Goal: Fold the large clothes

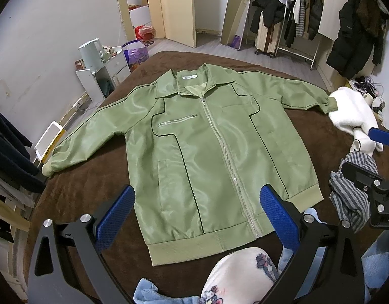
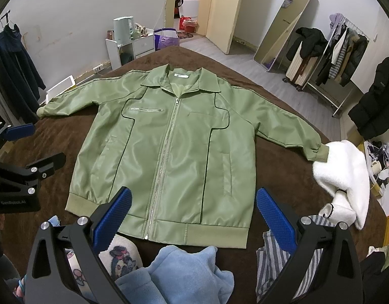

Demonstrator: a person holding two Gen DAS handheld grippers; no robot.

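A green zip-up jacket [image 1: 209,141] lies flat and face up on the brown bed cover [image 1: 75,187], zipper closed, both sleeves spread out to the sides. It also shows in the right wrist view [image 2: 169,141]. My left gripper [image 1: 197,212] is open and empty, hovering above the jacket's hem on its left half. My right gripper [image 2: 193,215] is open and empty, above the hem on the right half. Each gripper shows at the edge of the other's view.
A white fleece garment [image 2: 343,174] lies by the jacket's right cuff. A striped garment [image 2: 278,261], a blue fleece [image 2: 184,271] and a cartoon-print cloth [image 1: 240,273] lie at the near edge. A white side cabinet with a kettle [image 2: 123,29], a mirror and a clothes rack stand beyond the bed.
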